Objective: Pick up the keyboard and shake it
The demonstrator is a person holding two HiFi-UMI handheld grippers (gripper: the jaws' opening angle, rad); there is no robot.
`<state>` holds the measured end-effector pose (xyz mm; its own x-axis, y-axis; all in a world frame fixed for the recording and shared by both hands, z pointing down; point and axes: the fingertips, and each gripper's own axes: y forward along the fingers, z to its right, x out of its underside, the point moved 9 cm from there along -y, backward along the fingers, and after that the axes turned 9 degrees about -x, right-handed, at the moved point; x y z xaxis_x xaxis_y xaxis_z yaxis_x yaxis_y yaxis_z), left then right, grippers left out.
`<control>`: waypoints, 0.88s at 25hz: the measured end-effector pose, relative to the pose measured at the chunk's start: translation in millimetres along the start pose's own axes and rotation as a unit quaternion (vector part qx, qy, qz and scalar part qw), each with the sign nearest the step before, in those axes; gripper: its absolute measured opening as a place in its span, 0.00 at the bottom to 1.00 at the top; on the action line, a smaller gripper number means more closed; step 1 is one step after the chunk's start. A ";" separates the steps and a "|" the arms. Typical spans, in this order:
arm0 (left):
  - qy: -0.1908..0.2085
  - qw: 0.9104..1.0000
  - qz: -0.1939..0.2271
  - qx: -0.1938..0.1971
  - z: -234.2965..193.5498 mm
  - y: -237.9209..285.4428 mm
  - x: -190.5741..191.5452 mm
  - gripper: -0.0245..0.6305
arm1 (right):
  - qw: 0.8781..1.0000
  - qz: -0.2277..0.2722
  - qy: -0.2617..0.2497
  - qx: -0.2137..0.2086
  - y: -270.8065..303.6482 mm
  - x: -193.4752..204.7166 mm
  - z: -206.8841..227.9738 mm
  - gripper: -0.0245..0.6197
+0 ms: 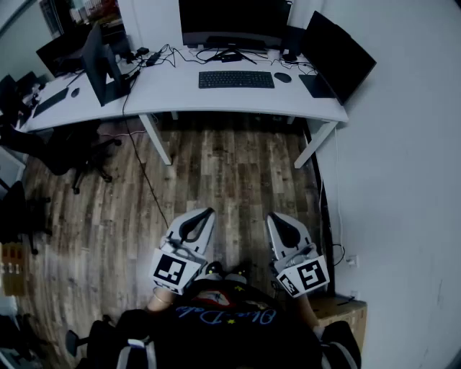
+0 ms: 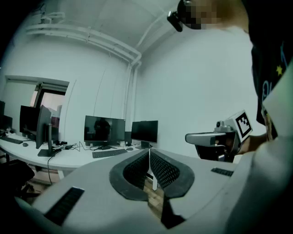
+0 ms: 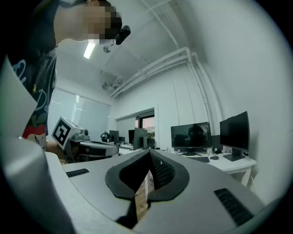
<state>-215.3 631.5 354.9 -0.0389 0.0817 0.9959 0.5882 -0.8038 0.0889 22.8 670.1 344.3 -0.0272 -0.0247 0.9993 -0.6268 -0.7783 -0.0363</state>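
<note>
Wood-plank floor (image 1: 216, 180) fills the middle of the head view, and beyond it a long white counter (image 1: 173, 94) runs along the far wall. On that counter lies the black keyboard (image 1: 236, 79), flat and parallel to the counter's front edge. Just right of the keyboard sits a dark mouse (image 1: 282, 77). Directly behind the keyboard stands a large dark monitor (image 1: 230, 21). Further right of the keyboard, a second dark screen (image 1: 338, 50) stands angled at the counter's end. Well to the left of the keyboard another monitor (image 1: 101, 65) stands turned sideways, with loose cables (image 1: 169, 56) lying between it and the keyboard. Both claws are well short of the keyboard, held level over the floor, side by side and close to the person's body. The left claw (image 2: 149, 154) has its pads pressed together with nothing between them. The right claw (image 3: 149, 153) is likewise pressed together and empty. In the left gripper view the keyboard shows small on the counter, beyond that claw's tips and to their left.
</note>
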 end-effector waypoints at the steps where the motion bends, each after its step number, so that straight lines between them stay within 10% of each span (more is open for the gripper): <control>1: -0.001 1.000 -0.001 0.000 0.4 -0.5 0.3 0.05 | 1.000 0.000 0.000 0.000 -0.5 0.5 -0.2 0.04; 22: -0.008 1.000 -0.003 0.007 17.2 2.6 0.0 0.05 | 0.999 0.015 0.026 0.013 -17.4 6.3 8.9 0.04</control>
<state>-199.8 639.5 354.9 -0.0304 0.0962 0.9949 0.5995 -0.7947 0.0952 40.5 677.9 351.3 -0.0862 -0.0166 0.9961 -0.6045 -0.7939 -0.0655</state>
